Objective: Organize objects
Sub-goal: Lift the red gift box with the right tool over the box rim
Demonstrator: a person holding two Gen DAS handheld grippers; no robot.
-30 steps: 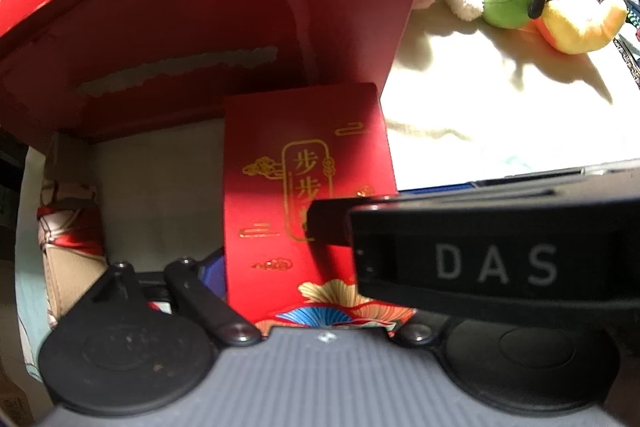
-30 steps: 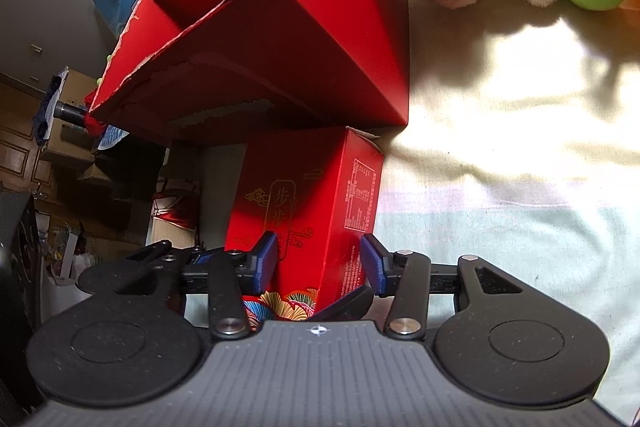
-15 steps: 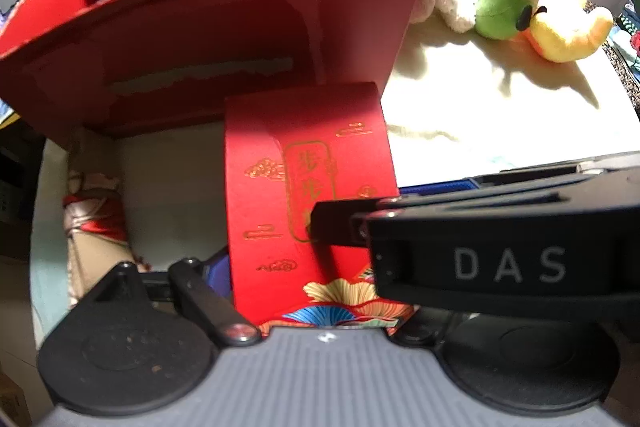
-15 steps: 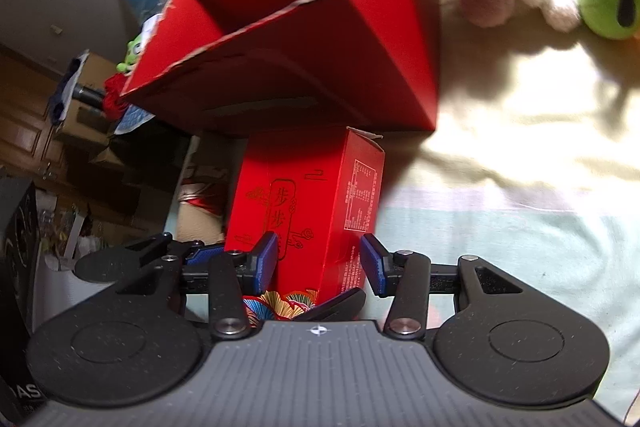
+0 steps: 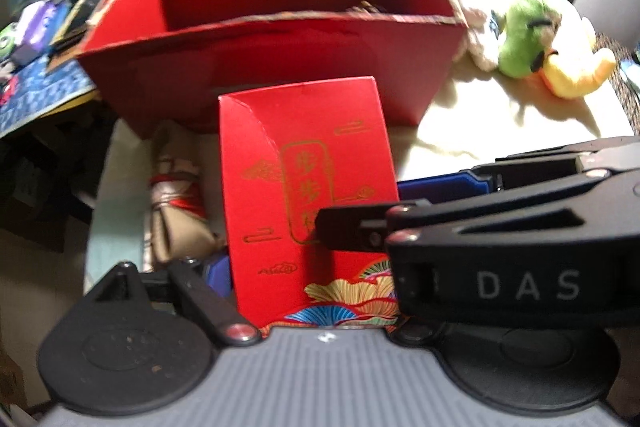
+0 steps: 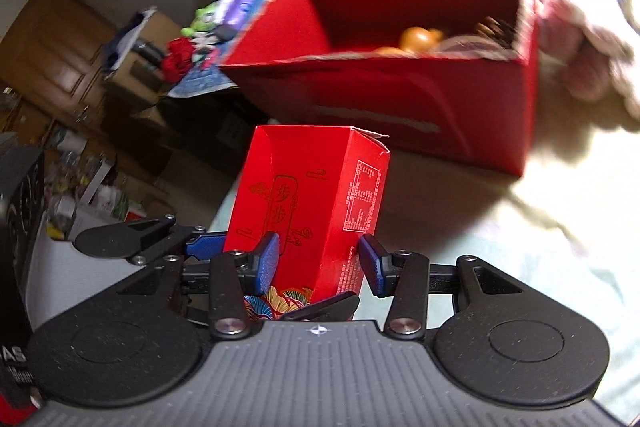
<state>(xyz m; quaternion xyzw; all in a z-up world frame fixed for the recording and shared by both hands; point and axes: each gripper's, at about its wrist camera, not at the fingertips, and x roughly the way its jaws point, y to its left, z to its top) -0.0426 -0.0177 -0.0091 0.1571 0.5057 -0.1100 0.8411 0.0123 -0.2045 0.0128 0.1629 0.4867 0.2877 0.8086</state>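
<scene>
Gripped small red carton (image 6: 316,211) in both tongs (image 6: 316,263), not yet inside big red box (image 6: 400,107) at twelve o'clock.

Carton (image 6: 308,203) lifted since a second ago: top edge now nearer bin (image 5: 280,59) rim, was low against its front wall. Both cameras higher: bin inside now open to view, orange round things (image 6: 416,39) and dark item showing in right view, hidden before. Right view rolled: bin swung toward right, wooden cabinets (image 6: 52,59) newly visible at left. Left view: shelf clutter (image 5: 36,27) appeared at left; bundle (image 5: 176,195) beside carton more exposed. Frames now blurred.
</scene>
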